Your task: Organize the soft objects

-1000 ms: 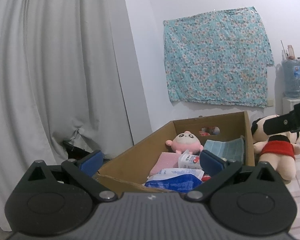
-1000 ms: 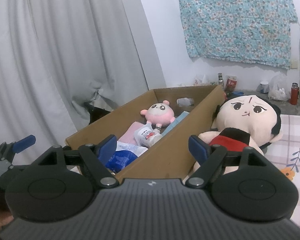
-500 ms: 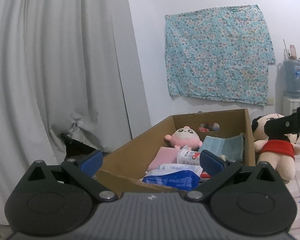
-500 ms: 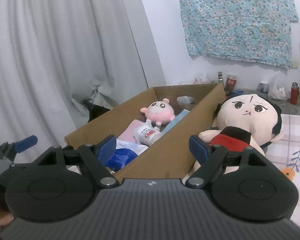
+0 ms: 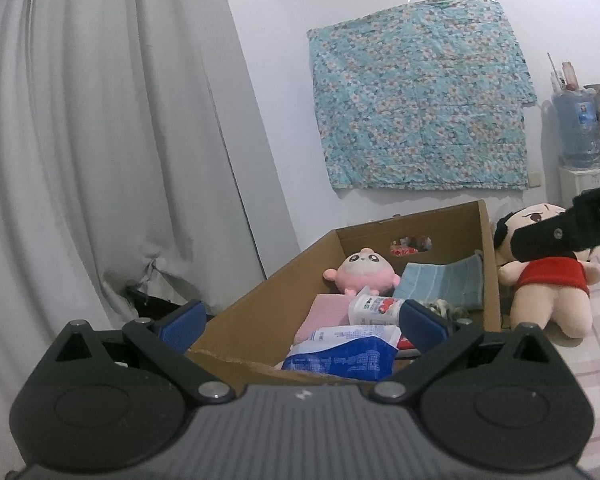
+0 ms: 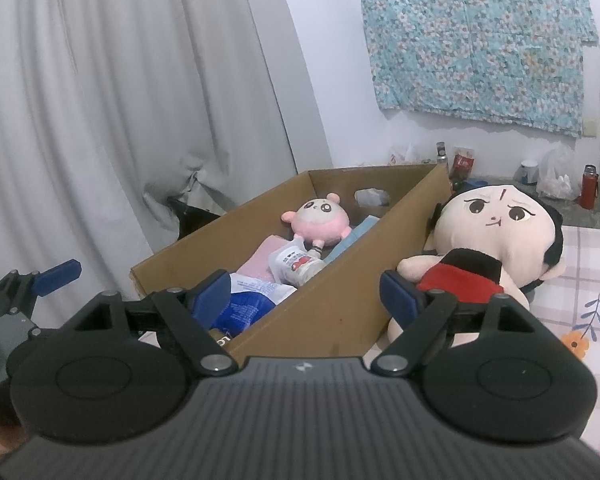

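Left gripper [image 5: 300,318]: jaws stood wide apart, nothing between the pads; it hung just short of the cardboard box's near rim.
Right gripper [image 6: 306,294]: jaws also spread wide and gripping nothing, straddling the box's near right corner.
Cardboard box [image 6: 340,304]: open-topped, long, running away toward the wall; its near rim looked torn, though the lens blurred that edge.
Box contents: pink round plush [image 5: 364,272] at the far end, blue towel [image 5: 440,286] leaning on the right wall, pink cloth [image 5: 326,314], white pouch [image 5: 374,310], blue-and-white bag [image 5: 340,354] at the near end.
Big-headed doll [image 6: 496,236]: outside the box, pressed against its right wall, on the checked sheet [image 6: 592,280].
Free room: the sheet right of the doll lay open; the grey curtain [image 6: 120,120] closed in on the left.
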The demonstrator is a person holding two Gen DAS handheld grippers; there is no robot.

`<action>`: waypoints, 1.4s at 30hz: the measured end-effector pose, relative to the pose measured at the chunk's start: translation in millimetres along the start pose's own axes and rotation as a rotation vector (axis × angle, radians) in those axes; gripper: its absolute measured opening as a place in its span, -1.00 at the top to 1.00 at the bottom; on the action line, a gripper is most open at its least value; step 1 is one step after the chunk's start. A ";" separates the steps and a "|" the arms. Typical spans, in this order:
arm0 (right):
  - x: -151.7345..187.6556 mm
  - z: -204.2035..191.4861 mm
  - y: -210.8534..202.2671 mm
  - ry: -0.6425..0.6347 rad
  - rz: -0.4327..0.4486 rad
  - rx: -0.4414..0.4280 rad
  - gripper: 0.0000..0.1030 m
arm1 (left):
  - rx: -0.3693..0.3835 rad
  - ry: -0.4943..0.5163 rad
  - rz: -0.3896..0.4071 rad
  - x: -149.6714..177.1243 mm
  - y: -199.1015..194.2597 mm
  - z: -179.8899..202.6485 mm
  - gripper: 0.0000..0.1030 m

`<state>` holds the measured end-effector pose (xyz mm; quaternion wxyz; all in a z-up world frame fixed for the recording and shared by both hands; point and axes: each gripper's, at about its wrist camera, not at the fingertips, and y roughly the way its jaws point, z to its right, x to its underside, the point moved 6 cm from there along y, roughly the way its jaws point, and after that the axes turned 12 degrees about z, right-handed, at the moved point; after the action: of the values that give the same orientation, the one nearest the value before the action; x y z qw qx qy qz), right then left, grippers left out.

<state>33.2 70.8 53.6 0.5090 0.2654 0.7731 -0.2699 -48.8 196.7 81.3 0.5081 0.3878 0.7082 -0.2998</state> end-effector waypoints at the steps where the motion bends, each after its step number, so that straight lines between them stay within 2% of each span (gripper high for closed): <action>1: -0.1 -0.1 0.2 0.000 0.000 -0.002 -0.60 | 0.000 -0.002 -0.002 0.3 0.0 -0.3 -1.00; 8: 1.5 -3.0 -0.9 -0.014 -0.002 -0.006 -0.60 | -0.010 -0.042 -0.028 2.3 2.3 -6.1 -1.00; 24: -1.6 -0.4 -2.2 0.005 -0.001 0.006 -0.62 | -0.001 -0.055 -0.025 3.3 3.8 -7.1 -1.00; 31: -5.9 -0.1 -6.2 0.001 0.016 0.014 -0.62 | 0.002 -0.104 -0.065 6.4 8.5 -9.4 -1.00; 37: -9.2 1.5 -9.1 0.008 0.029 0.015 -0.62 | 0.005 -0.063 -0.062 6.7 8.0 -6.0 -1.00; 42: -10.1 1.5 -9.7 0.014 0.025 0.014 -0.62 | 0.003 -0.086 -0.080 8.7 11.2 -8.8 -1.00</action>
<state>31.0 61.5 63.9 0.5049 0.2806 0.7713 -0.2673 -45.1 211.9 75.3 0.5251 0.3468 0.7001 -0.3374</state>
